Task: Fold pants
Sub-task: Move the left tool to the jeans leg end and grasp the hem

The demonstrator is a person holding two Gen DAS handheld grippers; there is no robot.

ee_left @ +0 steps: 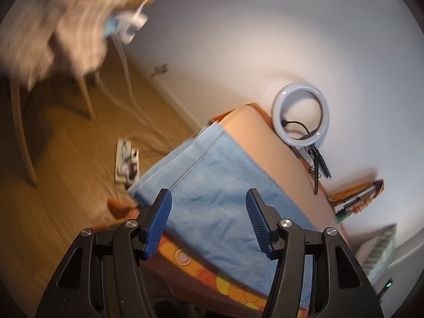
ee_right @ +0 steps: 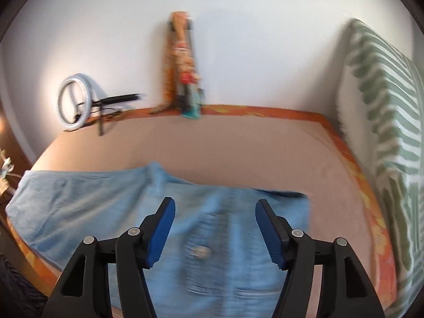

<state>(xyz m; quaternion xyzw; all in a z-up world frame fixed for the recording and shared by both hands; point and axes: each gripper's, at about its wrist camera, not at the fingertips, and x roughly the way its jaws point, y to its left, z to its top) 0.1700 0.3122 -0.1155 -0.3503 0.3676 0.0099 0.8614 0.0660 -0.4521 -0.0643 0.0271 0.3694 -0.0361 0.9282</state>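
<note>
Light-blue pants point(ee_right: 106, 206) are laid lengthwise left to right across the bed point(ee_right: 238, 153), directly below the empty, wide-spread left gripper point(ee_left: 209, 222) and right gripper point(ee_right: 214, 230).

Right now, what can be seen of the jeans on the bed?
The light blue denim jeans lie flat on the peach bed sheet, legs stretched toward the bed's left end near the ring light. A metal waist button shows in the right wrist view, a side seam in the left. Both grippers, left and right, stand open above them, gripping nothing.
</note>
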